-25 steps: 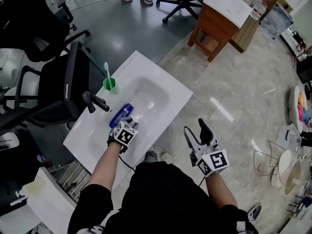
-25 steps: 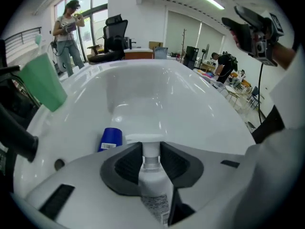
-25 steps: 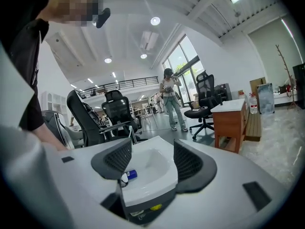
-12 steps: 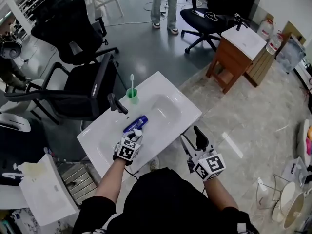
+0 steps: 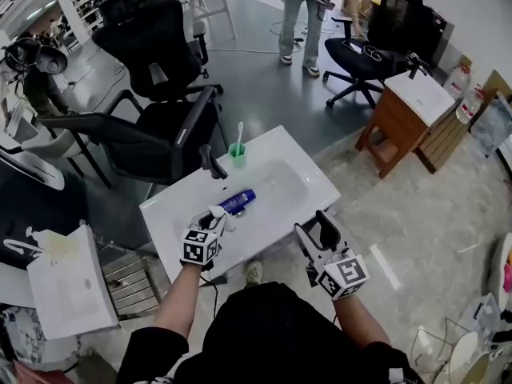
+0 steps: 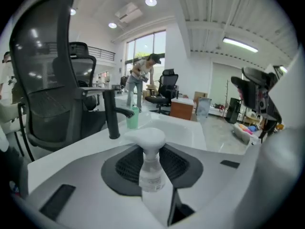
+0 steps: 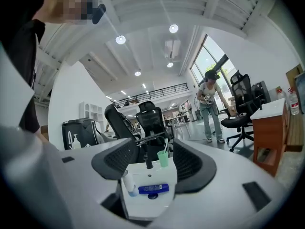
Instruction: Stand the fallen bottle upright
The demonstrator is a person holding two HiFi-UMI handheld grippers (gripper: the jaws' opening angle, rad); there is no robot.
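The left gripper (image 5: 212, 221) clamps the spray bottle (image 6: 151, 168) upright at the sink's (image 5: 180, 210) eight o'clock. Setting it down and letting go seem left. The right gripper (image 5: 317, 232) hangs open and empty.

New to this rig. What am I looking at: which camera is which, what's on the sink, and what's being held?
There is no robot here. A person wears a camera on the head and holds a two-jaw gripper in each hand. The cubes with square markers are parts of those grippers.

The top-down picture is the head view. The other two come from cameras riding on each gripper, looking along its jaws.

On the white sink top stand a black faucet and a green cup with a toothbrush. A blue bottle lies on its side in the basin.

The left gripper is shut on a small clear spray bottle with a white head. The right gripper is open and empty, by the sink's near edge.
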